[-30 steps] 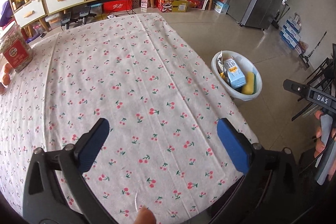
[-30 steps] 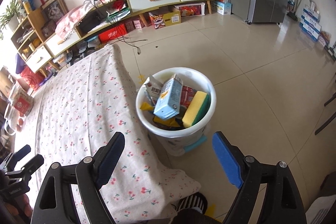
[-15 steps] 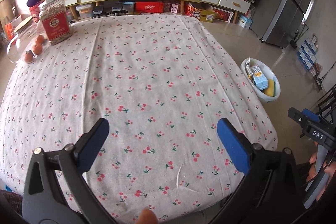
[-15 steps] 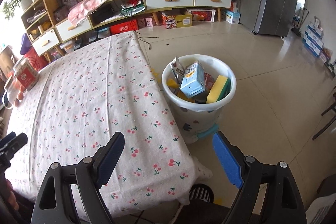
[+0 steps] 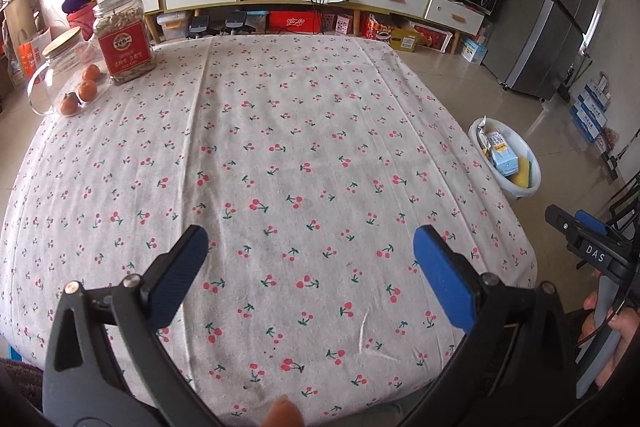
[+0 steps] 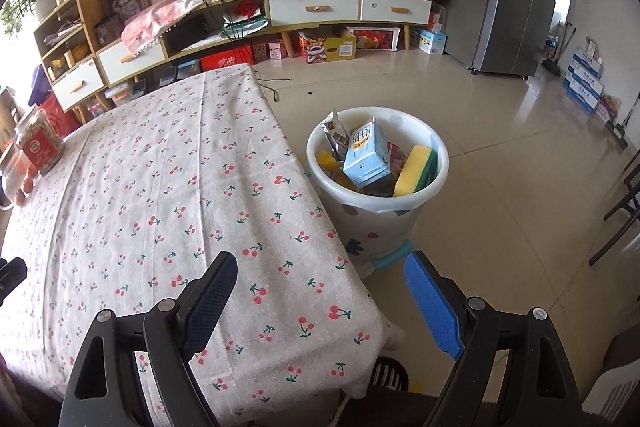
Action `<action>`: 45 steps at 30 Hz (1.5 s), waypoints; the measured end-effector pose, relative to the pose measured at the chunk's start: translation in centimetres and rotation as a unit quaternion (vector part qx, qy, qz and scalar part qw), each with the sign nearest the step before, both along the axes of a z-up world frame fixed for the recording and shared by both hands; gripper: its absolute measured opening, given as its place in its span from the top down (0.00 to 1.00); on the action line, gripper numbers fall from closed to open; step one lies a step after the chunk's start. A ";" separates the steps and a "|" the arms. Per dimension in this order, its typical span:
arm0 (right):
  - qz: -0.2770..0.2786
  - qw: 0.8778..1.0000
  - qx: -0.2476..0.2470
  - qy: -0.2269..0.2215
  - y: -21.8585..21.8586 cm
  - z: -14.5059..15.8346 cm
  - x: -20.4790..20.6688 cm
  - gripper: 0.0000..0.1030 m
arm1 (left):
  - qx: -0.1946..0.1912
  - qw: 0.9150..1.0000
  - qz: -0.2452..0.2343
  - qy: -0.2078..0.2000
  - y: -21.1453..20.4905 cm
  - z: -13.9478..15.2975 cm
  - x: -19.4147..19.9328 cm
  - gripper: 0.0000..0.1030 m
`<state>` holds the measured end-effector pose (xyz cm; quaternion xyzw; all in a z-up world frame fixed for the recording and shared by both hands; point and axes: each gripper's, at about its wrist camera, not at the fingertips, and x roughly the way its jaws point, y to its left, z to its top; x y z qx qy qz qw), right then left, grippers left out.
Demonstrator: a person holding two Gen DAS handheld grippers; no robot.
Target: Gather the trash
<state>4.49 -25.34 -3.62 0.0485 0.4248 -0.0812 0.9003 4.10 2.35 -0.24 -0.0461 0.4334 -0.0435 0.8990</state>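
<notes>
Right wrist view shows the bin (image 6: 378, 187) on the floor just beside the table (image 6: 160, 187), ahead and slightly right of the right tongs (image 6: 320, 291), holding a carton (image 6: 366, 157) and a sponge (image 6: 414, 171). Both tongs, the left tongs (image 5: 310, 259) included, stand wide apart and empty above the cloth. Nothing to collect shows on the table, so a reach now would likely only snag the cloth.

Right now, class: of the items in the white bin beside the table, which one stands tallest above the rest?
The light blue milk carton. It stands in the middle of the white bin, topping the yellow sponge to its right and the torn wrapper to its left.
</notes>
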 end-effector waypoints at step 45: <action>0.005 1.000 -0.002 0.012 0.3 -0.7 0.0 0.15 | -0.010 1.000 -0.019 -0.006 -1.1 0.3 -0.8 0.01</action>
